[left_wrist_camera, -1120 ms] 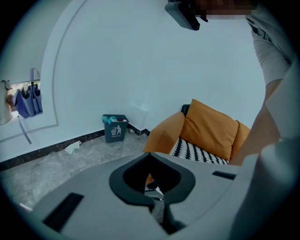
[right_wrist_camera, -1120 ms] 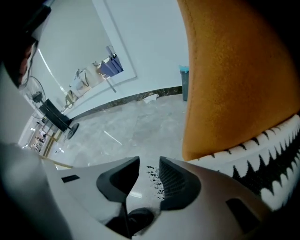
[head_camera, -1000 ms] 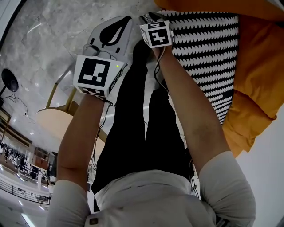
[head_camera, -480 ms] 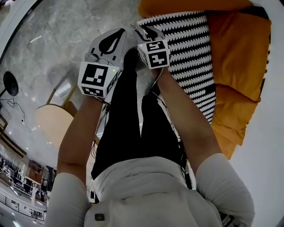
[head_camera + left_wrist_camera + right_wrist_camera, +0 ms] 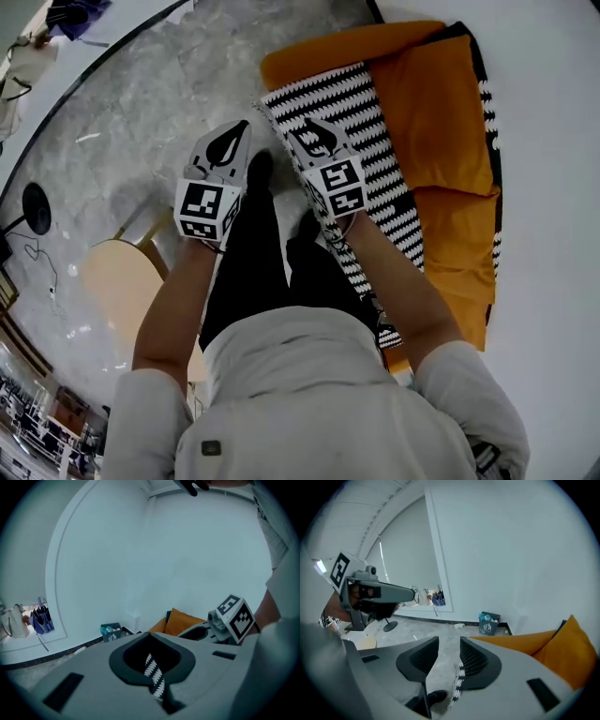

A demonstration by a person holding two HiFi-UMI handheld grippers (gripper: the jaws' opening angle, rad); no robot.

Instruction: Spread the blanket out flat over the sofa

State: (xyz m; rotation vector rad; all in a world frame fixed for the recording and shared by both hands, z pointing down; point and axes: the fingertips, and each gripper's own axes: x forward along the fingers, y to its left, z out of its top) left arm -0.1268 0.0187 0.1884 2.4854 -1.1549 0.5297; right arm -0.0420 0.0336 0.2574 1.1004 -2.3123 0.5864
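The black-and-white patterned blanket (image 5: pixel 361 108) lies over the seat of the orange sofa (image 5: pixel 431 112), with its near edge trailing towards the person's legs. My left gripper (image 5: pixel 232 134) hovers over the floor just left of the blanket's corner. In the left gripper view it (image 5: pixel 151 637) is shut on a narrow strip of the blanket (image 5: pixel 153 677). My right gripper (image 5: pixel 307 133) is above the blanket's near edge. Its jaws (image 5: pixel 445 645) stand apart, and the blanket's edge (image 5: pixel 458 679) hangs by the right jaw.
Grey marble floor surrounds the sofa. A round wooden table (image 5: pixel 117 277) stands behind my left arm, with a black round stand base (image 5: pixel 36 202) farther left. A trash bin (image 5: pixel 489 623) sits by the white wall. The person's black shoe (image 5: pixel 436 696) is below the right jaws.
The view has drawn back from the sofa: both grippers sit lower in frame and the whole sofa and blanket now show. The grippers are a little farther apart.
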